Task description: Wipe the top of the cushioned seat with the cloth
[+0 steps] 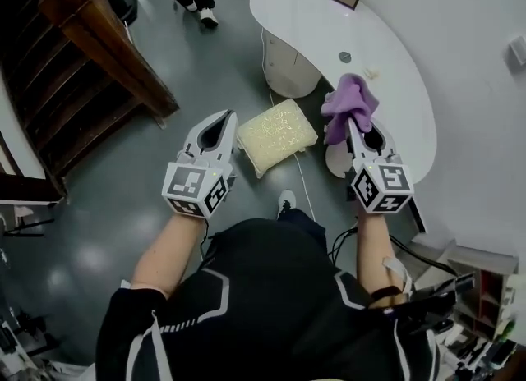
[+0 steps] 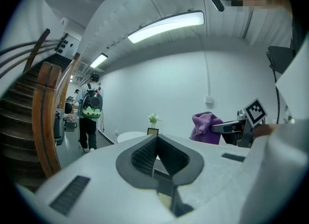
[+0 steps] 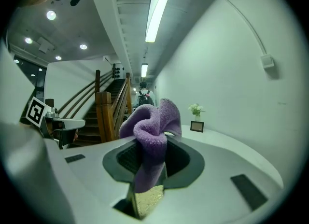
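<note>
Pinching the cloth (image 1: pixel 348 107), the right gripper (image 1: pixel 355 129) hovers clear of the seat (image 1: pixel 277 135), wiping not yet begun; the left gripper (image 1: pixel 223 118) is closed, empty.

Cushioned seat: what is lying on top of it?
Nothing: the top of the yellow seat shows bare. The purple cloth is clamped in the right gripper, off to one side. The seat's underside is hidden.
</note>
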Available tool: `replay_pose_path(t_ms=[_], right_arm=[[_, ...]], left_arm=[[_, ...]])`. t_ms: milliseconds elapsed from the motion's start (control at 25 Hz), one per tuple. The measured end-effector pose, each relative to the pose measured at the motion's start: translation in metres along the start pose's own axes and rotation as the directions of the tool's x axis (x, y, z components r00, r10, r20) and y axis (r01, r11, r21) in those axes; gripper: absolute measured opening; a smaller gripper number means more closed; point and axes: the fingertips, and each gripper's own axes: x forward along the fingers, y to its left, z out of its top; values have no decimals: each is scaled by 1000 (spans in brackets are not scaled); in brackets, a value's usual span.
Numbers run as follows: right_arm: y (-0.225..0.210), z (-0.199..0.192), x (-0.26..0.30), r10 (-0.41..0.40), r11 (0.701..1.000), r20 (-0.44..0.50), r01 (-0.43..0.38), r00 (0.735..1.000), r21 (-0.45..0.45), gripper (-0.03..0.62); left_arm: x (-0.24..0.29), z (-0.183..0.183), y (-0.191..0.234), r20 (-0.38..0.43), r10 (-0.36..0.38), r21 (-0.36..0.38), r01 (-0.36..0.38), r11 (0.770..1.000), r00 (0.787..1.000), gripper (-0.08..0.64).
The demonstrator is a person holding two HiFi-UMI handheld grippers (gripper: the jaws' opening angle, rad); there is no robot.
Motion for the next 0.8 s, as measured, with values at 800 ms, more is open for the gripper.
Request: replay_pose_path(t_ms=[800], right_arm=[[-49, -119, 143, 66, 997, -274, -75, 959, -22, 103]], left_arm=[[92, -117, 65, -203, 104, -95, -125, 988, 974, 3]])
